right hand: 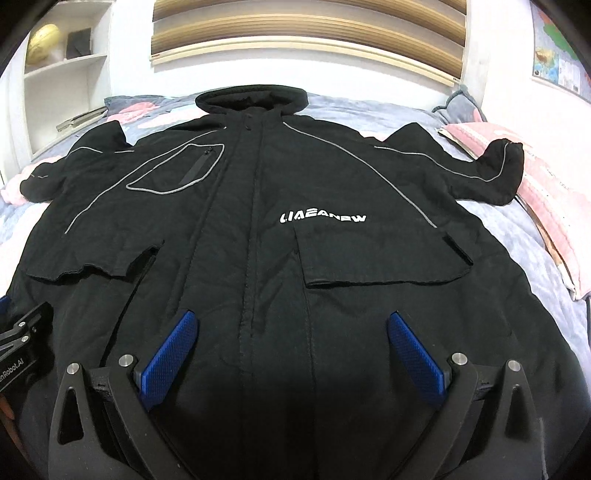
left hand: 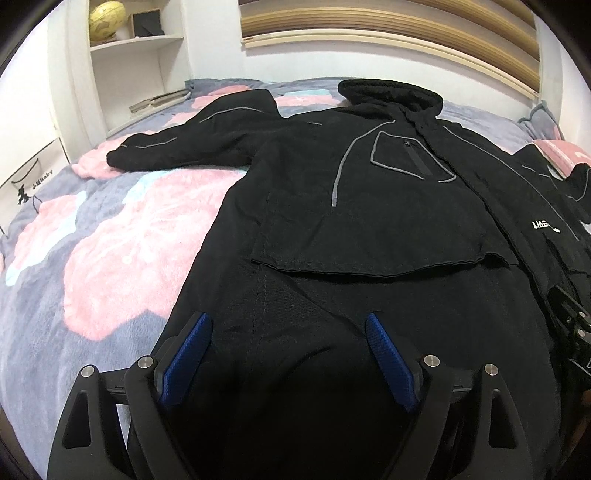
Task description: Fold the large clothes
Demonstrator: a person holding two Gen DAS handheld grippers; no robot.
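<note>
Black hooded jacket (right hand: 258, 206): laid flat, front up, on the bed (left hand: 92, 258), hood toward the headboard, both sleeves out sideways, zip closed. Grey piping; white lettering on the chest. Left claw (left hand: 288, 354): spread wide above the hem, nothing between its blue pads. Right claw (right hand: 291, 350): likewise spread, over the zip line near the hem. Pink-and-grey fleece blanket (left hand: 122, 236) beneath. Wall shelf (left hand: 136, 40) with a globe (left hand: 105, 18).

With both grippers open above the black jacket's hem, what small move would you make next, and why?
Probably lower the left gripper onto the black hooded jacket near its hem and close it: the jacket lies spread flat on the floral fleece blanket, sleeves out, and the right gripper holds nothing either.
</note>
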